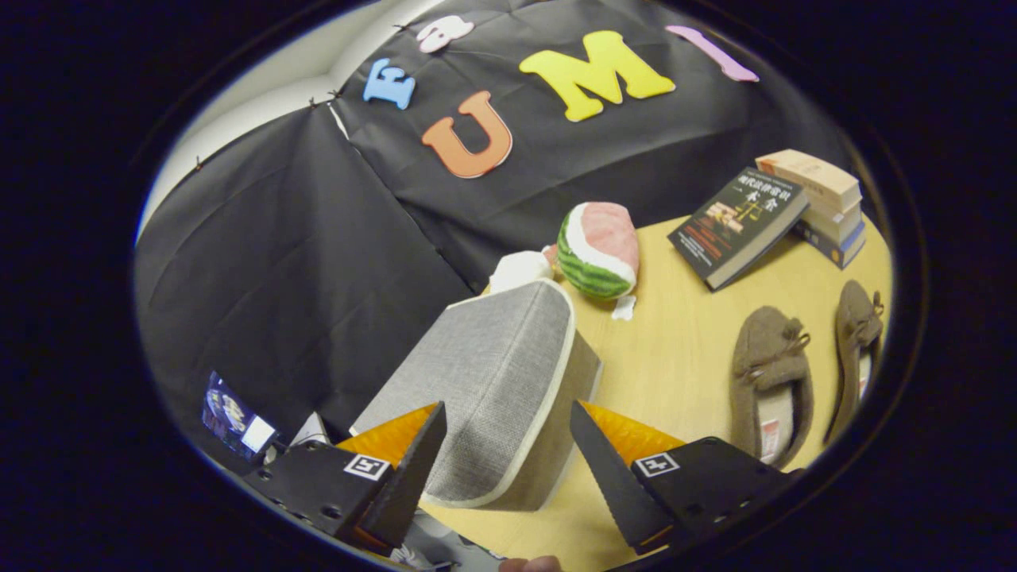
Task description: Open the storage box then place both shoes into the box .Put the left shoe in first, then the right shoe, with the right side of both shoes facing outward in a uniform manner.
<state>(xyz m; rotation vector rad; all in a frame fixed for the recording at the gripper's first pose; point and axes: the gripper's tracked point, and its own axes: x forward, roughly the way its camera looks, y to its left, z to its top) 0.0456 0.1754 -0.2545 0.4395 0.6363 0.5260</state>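
Note:
A grey fabric storage box with a cream-trimmed lid stands on the wooden table, its lid down. My gripper is open. Its fingers straddle the box's near end, the lid lying between them. The left fingertip is close against the lid's edge, and the right fingertip sits beside the box's side wall. Two brown fuzzy shoes lie side by side on the table to the right of the box, beyond the right finger: one nearer, one farther out.
A watermelon-slice plush and a small white soft item sit just behind the box. A dark book leans on a stack of books at the table's far right. Black cloth walls close in behind and to the left.

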